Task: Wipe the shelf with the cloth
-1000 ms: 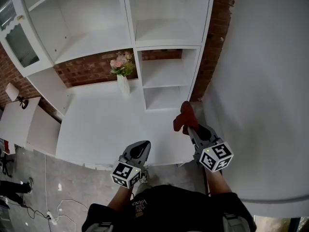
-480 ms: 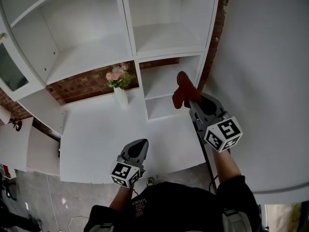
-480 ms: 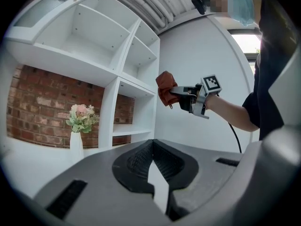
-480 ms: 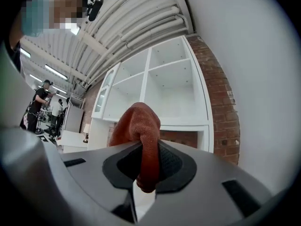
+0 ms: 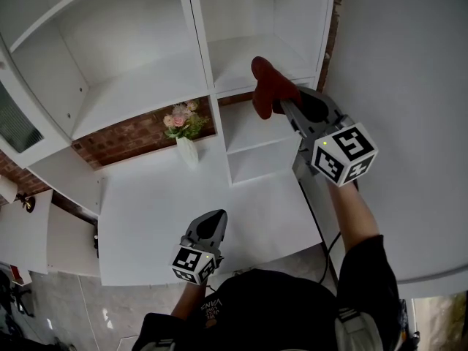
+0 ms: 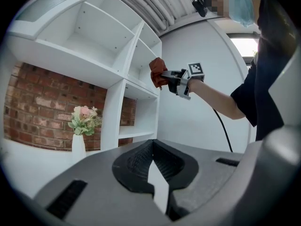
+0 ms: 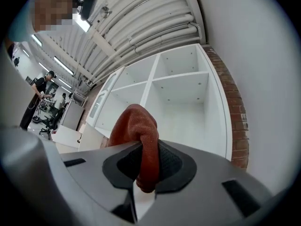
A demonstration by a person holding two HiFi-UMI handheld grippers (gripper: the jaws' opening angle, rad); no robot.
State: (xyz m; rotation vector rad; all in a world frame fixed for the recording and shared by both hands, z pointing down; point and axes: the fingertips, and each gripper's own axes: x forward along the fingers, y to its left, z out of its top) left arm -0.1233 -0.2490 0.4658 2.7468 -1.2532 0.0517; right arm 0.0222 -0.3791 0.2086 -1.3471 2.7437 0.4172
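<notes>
My right gripper (image 5: 278, 104) is shut on a rust-red cloth (image 5: 267, 86), raised in front of the white shelf unit (image 5: 241, 57) at the level of its upper right compartment. In the right gripper view the cloth (image 7: 141, 135) bulges up from between the jaws, with the shelf compartments (image 7: 181, 88) behind it. My left gripper (image 5: 212, 225) hangs low over the white countertop (image 5: 161, 203), shut and holding nothing. From the left gripper view the cloth (image 6: 157, 72) and the right gripper (image 6: 176, 79) show near the shelf front.
A white vase of pink flowers (image 5: 184, 130) stands on the countertop against the brick wall (image 5: 139, 134). A large white curved wall (image 5: 409, 123) fills the right side. A glass-door cabinet (image 5: 14, 115) is at far left. In the distance a person (image 7: 37, 100) stands.
My right gripper has lifted the cloth from just above the countertop up to the upper right shelf compartment. The left gripper has stayed low.
</notes>
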